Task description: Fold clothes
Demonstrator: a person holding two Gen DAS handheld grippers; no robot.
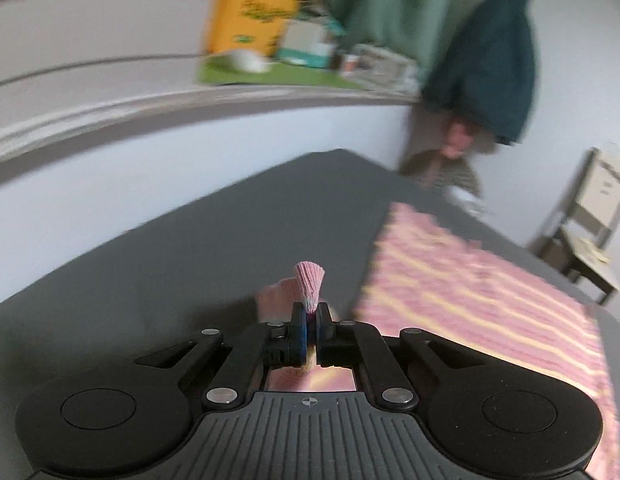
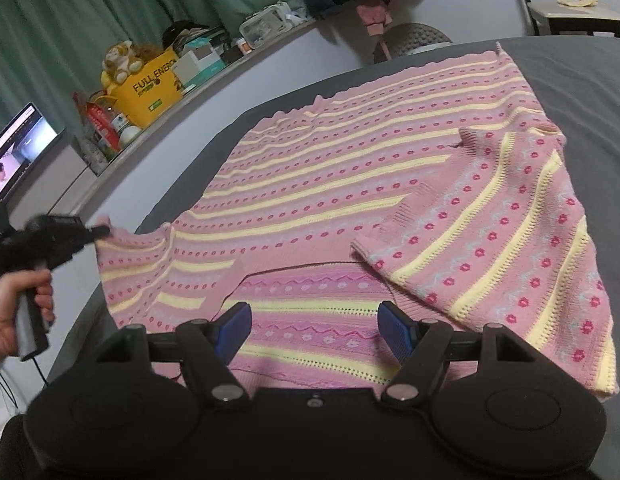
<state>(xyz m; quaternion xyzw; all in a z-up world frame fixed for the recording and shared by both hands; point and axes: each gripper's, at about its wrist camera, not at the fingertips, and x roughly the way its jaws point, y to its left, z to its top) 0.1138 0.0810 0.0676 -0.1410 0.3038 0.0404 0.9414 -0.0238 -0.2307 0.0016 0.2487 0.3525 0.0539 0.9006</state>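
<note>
A pink knitted sweater [image 2: 350,184] with yellow stripes lies spread on a dark grey table [image 2: 590,80]; its right sleeve [image 2: 490,240] is folded across the body. In the left wrist view my left gripper [image 1: 310,316] is shut on the pink ribbed cuff [image 1: 309,284] of the left sleeve, which sticks up between the pads. The right wrist view shows that same gripper [image 2: 101,232] at the sleeve's outer end [image 2: 121,256], held by a hand [image 2: 13,308]. My right gripper [image 2: 314,328] hovers open over the sweater's collar area, nothing between its blue pads.
A ledge behind the table carries a yellow box [image 2: 149,88], a plush toy [image 2: 119,60] and boxes. Green curtains [image 2: 109,0] hang behind it. A laptop screen [image 2: 17,148] glows at the left. A chair [image 1: 586,224] stands beyond the table's far corner, near a hanging dark jacket [image 1: 494,60].
</note>
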